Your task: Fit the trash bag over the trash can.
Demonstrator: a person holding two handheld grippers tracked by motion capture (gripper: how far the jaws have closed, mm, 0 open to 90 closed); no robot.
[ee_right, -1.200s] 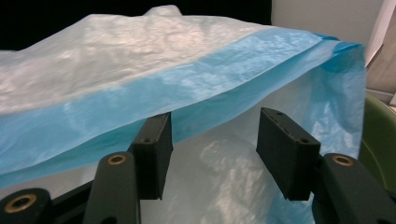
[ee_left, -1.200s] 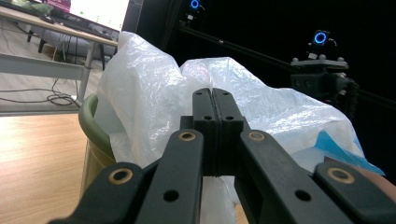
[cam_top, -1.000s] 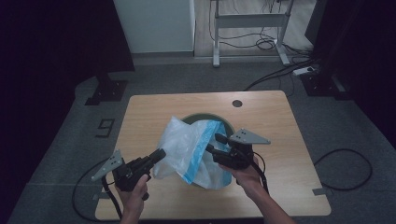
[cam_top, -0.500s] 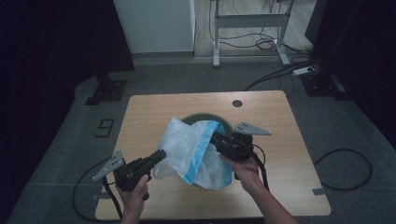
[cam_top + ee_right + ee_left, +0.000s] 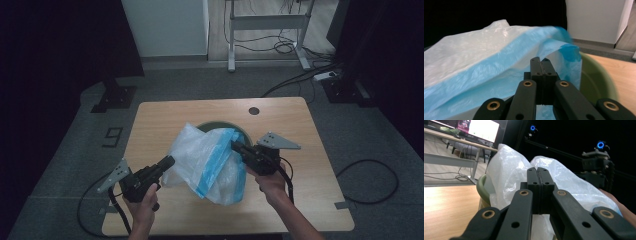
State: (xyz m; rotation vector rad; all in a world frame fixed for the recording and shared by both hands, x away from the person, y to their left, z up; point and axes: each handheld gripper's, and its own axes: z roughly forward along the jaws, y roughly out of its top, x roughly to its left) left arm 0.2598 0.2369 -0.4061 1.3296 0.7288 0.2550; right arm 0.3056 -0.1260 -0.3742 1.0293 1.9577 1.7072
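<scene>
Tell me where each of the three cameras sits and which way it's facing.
High view: above the table, looking forward and down; both forearms, left gripper and right gripper at the bag.
Left gripper view: on the left gripper, looking along its shut jaws at the bag and green bin.
Right gripper view: on the right gripper, jaws just closed at the bag's blue edge.
All share the bag.

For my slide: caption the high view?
Two shut grippers, left gripper and right gripper, grip a white-and-blue plastic bag over a green bin.
</scene>
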